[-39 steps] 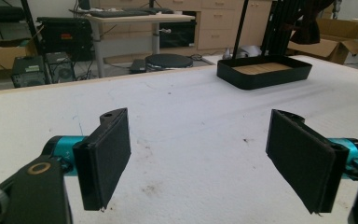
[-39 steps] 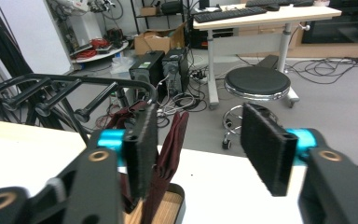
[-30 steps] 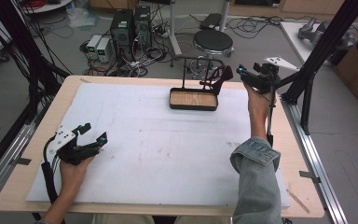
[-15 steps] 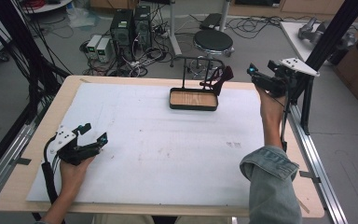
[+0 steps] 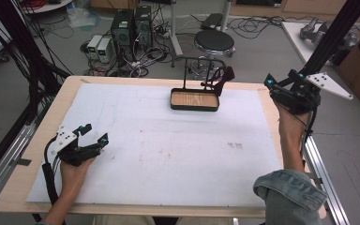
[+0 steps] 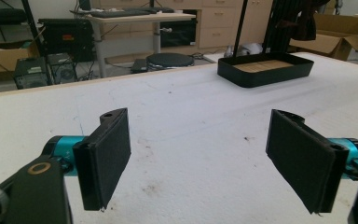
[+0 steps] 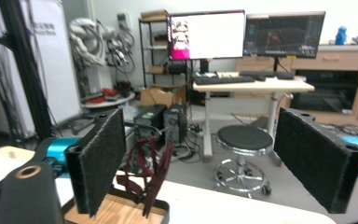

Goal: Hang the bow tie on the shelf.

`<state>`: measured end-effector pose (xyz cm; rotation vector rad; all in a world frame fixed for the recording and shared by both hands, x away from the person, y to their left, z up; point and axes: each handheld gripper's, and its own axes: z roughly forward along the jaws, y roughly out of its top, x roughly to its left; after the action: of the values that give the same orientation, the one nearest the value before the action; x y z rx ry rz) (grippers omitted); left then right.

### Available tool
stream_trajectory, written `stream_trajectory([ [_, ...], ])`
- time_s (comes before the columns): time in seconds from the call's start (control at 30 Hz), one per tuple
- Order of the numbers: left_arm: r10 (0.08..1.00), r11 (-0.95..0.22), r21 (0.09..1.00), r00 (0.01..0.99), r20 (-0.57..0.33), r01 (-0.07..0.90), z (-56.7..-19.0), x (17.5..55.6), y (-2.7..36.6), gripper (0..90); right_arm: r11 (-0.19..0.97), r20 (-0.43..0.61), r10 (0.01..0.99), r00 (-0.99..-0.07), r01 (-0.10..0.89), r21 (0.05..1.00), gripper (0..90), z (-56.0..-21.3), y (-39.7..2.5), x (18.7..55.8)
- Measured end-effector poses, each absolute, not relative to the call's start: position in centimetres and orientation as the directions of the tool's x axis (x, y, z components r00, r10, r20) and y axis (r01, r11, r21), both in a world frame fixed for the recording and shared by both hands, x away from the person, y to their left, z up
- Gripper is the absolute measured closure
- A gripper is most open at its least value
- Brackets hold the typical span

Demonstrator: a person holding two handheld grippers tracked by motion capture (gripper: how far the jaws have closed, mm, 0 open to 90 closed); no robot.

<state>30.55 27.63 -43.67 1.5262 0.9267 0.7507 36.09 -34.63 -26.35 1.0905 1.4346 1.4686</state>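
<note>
Overhead, the white surface [image 5: 168,154] carries a black tray [image 5: 193,100] near its far edge. Dark red straps [image 7: 147,175] hanging on the tray's stand show clearly from the right hand-held gripper [image 5: 281,89], wide open and empty. Likewise the left hand-held gripper [image 5: 91,136], low over the surface.

The light is even and bright, coming from above, with only soft shadows on the white table [image 5: 168,154]. The high view is a little grainy. In the right gripper view the monitors [image 7: 244,35] glare, and the background is slightly blurred.
</note>
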Motion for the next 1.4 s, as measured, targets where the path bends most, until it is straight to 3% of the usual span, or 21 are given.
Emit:
stream_trajectory([
  [0.4, 0.879, -0.056, 0.987, 0.477, -0.023, 0.151, -43.7, 30.5, 27.6, 21.7, 0.026, -0.059, 0.939, -0.340, -0.100, 0.995, 11.7, -28.6, -33.7, 30.8],
  [0.7, 0.881, -0.060, 0.987, 0.473, -0.018, 0.151, -43.7, 30.5, 27.5, 21.7, 0.015, -0.065, 0.938, -0.340, -0.147, 0.989, 11.7, -31.5, -32.9, 27.5],
  [1.03, 0.885, -0.078, 0.986, 0.466, 0.001, 0.147, -43.6, 30.5, 27.4, 20.5, -0.002, -0.035, 0.930, -0.365, -0.100, 0.995, 11.7, -36.1, -31.7, 25.6],
  [1.4, 0.889, -0.089, 0.985, 0.458, 0.012, 0.147, -43.6, 30.4, 27.2, 20.0, 0.006, -0.019, 0.946, -0.325, -0.041, 0.999, 11.7, -41.0, -31.0, 24.1],
])
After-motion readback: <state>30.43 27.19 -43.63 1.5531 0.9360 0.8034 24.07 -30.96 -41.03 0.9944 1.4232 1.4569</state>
